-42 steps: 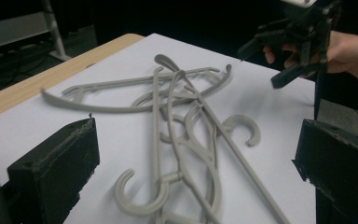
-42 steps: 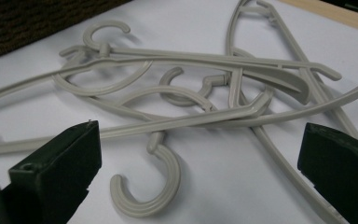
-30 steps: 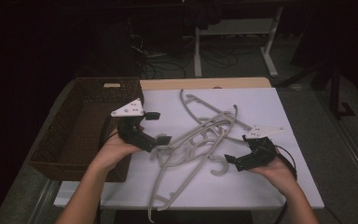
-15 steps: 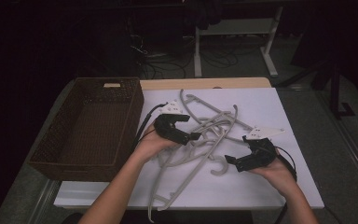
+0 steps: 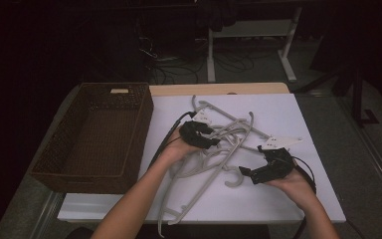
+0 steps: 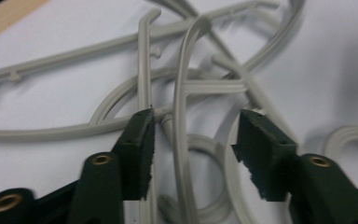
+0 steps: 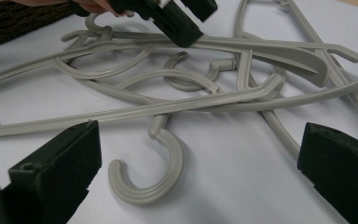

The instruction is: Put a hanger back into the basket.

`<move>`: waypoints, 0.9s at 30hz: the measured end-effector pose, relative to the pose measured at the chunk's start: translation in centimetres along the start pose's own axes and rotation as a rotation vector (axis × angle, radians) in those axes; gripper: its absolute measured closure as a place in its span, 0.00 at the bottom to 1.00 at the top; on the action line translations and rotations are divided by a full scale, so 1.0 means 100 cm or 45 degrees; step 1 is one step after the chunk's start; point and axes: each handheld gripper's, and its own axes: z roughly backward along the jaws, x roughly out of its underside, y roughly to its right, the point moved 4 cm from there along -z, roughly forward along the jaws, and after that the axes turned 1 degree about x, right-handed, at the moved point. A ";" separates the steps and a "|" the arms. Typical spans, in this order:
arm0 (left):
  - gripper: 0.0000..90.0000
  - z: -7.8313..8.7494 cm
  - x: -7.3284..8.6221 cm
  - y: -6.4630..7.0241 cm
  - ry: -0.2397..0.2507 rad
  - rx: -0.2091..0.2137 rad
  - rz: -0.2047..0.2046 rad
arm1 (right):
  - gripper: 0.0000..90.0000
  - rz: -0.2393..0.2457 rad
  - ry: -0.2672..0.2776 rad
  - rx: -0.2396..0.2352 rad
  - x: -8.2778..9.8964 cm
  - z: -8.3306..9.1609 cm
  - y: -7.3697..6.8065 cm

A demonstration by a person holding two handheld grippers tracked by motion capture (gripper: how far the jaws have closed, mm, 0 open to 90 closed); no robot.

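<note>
The fingers (image 6: pixel 140 149) of the left gripper (image 5: pixel 211 141) stand part-way apart and have just been closing; a thin grey bar of one hanger (image 6: pixel 182 116) runs up between them, nearer the left pad, and neither pad presses on it, so nothing is grasped. That bar runs lengthwise away from the jaws and curves over at its far end. It belongs to a tangled pile of grey plastic hangers (image 5: pixel 219 149) lying flat on the white table top (image 5: pixel 288 114), right of the brown wicker basket (image 5: pixel 94 134). In the high view the pile's long pieces run mostly from near-left to far-right, with one hanger reaching down toward the table's near edge. The right gripper (image 5: pixel 246 173) is spread wide with nothing between its pads. In the right gripper view, a hanger hook (image 7: pixel 154 172) lies on the table just ahead of its jaws, its open end curling toward the left jaw and its stem running away to a long bar that crosses the view. The left forearm comes in from the bottom of the high view and slants up and right, the hand (image 5: pixel 179 147) resting over the pile's left part with the gripper pointing right. The right hand (image 5: pixel 293 181) cradles its gripper from below at the pile's near-right edge, jaws pointing left.
</note>
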 end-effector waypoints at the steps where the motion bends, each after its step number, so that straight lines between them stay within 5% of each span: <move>1: 0.58 -0.003 0.000 -0.001 -0.018 -0.006 -0.011 | 0.00 -0.001 -0.002 -0.002 0.000 0.000 0.000; 18: 0.84 -0.030 0.002 0.000 -0.168 -0.063 -0.083 | 0.00 -0.020 0.004 -0.005 0.002 0.002 0.001; 27: 0.91 -0.023 -0.002 0.001 -0.132 -0.049 -0.017 | 0.00 -0.023 0.003 -0.003 0.003 0.002 0.001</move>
